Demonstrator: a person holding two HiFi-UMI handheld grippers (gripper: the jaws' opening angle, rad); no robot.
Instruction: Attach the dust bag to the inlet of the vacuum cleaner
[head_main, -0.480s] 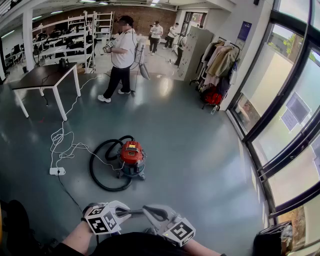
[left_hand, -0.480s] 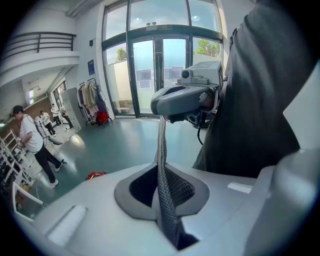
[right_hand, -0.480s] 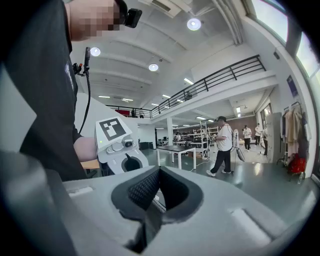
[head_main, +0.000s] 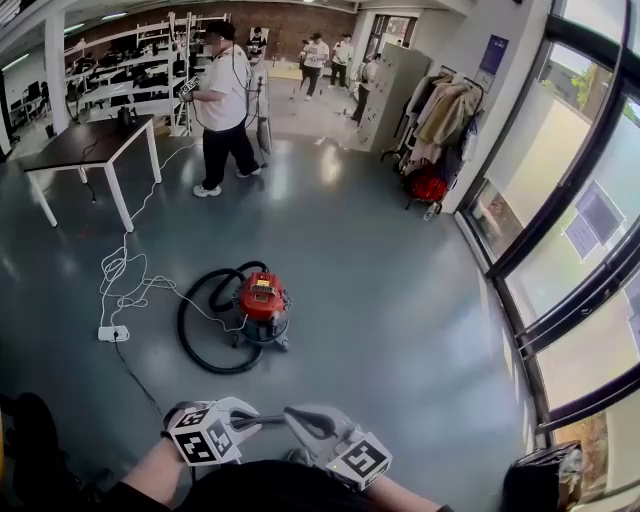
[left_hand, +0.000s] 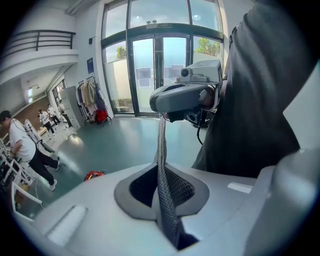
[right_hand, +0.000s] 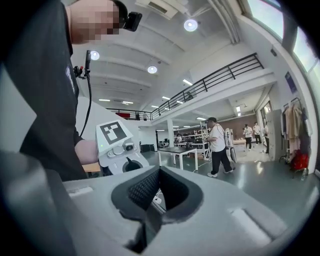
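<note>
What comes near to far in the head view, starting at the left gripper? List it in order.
Left gripper → red vacuum cleaner → person in a white shirt → white shelving at the back.

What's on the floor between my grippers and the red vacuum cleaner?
In the head view, only the black hose looped before the vacuum cleaner; otherwise bare grey floor.

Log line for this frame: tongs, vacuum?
left tongs: shut on thin mesh strip | right tongs: shut | vacuum cleaner: on floor ahead, untouched | dust bag: not identifiable
</note>
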